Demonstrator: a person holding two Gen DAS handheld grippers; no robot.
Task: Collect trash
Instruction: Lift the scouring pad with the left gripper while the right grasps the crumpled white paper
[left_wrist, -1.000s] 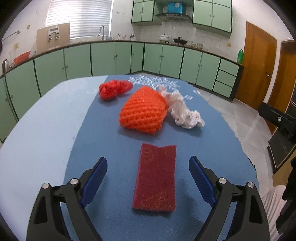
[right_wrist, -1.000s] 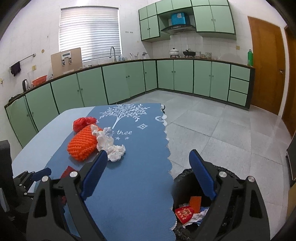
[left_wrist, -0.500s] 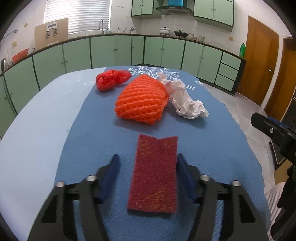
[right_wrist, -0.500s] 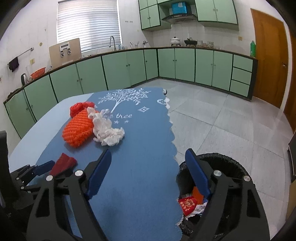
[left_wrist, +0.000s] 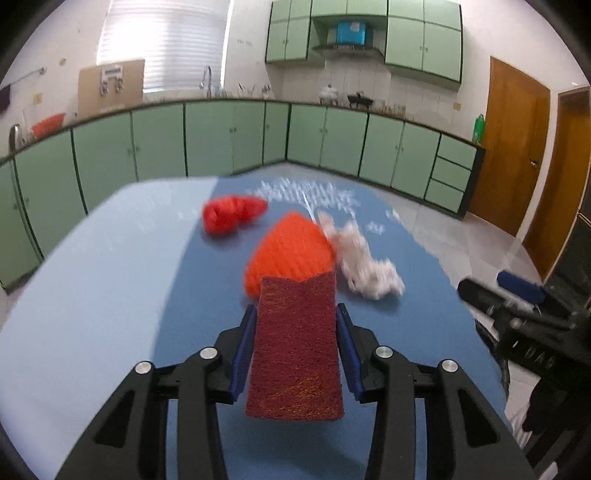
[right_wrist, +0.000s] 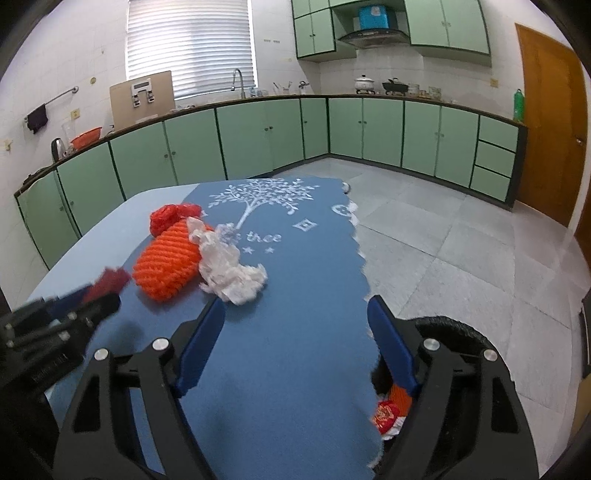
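Note:
A dark red scouring pad (left_wrist: 295, 354) hangs just above the blue cloth between the blue pads of my left gripper (left_wrist: 295, 314). The jaws are closing and press on its two long sides. Beyond it on the table lie an orange foam net (left_wrist: 291, 247), a crumpled white paper (left_wrist: 369, 266) and a red crumpled bag (left_wrist: 231, 216). My right gripper (right_wrist: 295, 306) stands open over the cloth's near right part with nothing between its fingers. The white paper (right_wrist: 232, 269) is just ahead of its left finger. The pad (right_wrist: 110, 280) also shows at the left, blurred.
A black trash bin (right_wrist: 454, 328) stands on the floor by the table's right edge, under the right finger, with red and orange scraps inside. The blue cloth (right_wrist: 295, 369) has a scalloped right edge. Green cabinets line the far walls.
The left jaws came together onto the red pad and lifted it off the cloth. The right gripper shifted slightly over the table and its jaws narrowed a little.

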